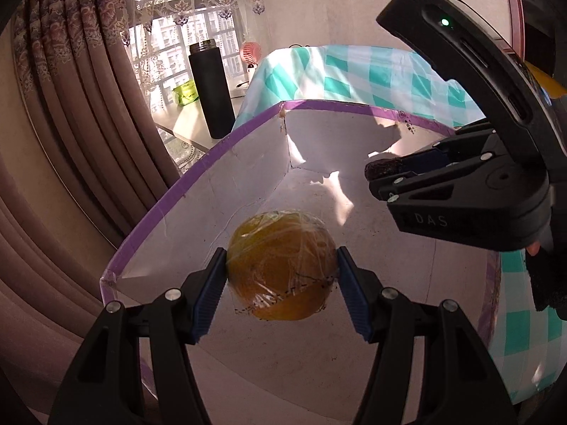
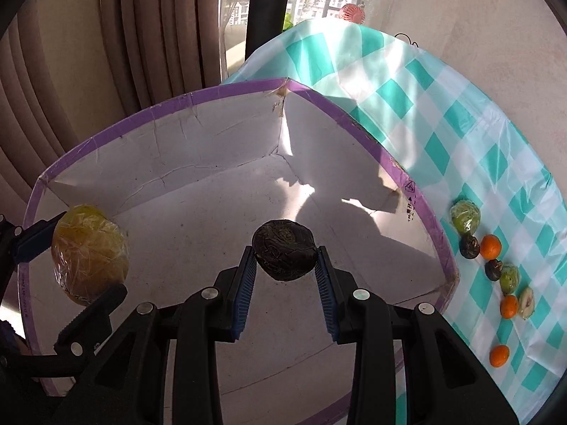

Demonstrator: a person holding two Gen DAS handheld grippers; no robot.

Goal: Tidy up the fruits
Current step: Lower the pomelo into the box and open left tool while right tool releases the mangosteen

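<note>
My left gripper (image 1: 281,276) is shut on a plastic-wrapped yellow-orange fruit (image 1: 281,265) and holds it over the inside of a white cardboard box with a purple rim (image 1: 226,141). The same fruit (image 2: 88,251) shows at the left of the right wrist view. My right gripper (image 2: 285,265) is shut on a dark wrinkled fruit (image 2: 284,249), also over the box floor (image 2: 219,198). In the left wrist view the right gripper (image 1: 381,177) comes in from the right with the dark fruit (image 1: 382,168) at its tips. More fruits lie on the checked cloth right of the box.
On the teal and white checked cloth (image 2: 443,99) lie small oranges (image 2: 490,247), wrapped green fruits (image 2: 465,216), dark fruits (image 2: 469,246) and a cut half (image 2: 527,302). A black flask (image 1: 211,92) stands behind the box by the curtains. A pink fan (image 1: 251,53) is at the window.
</note>
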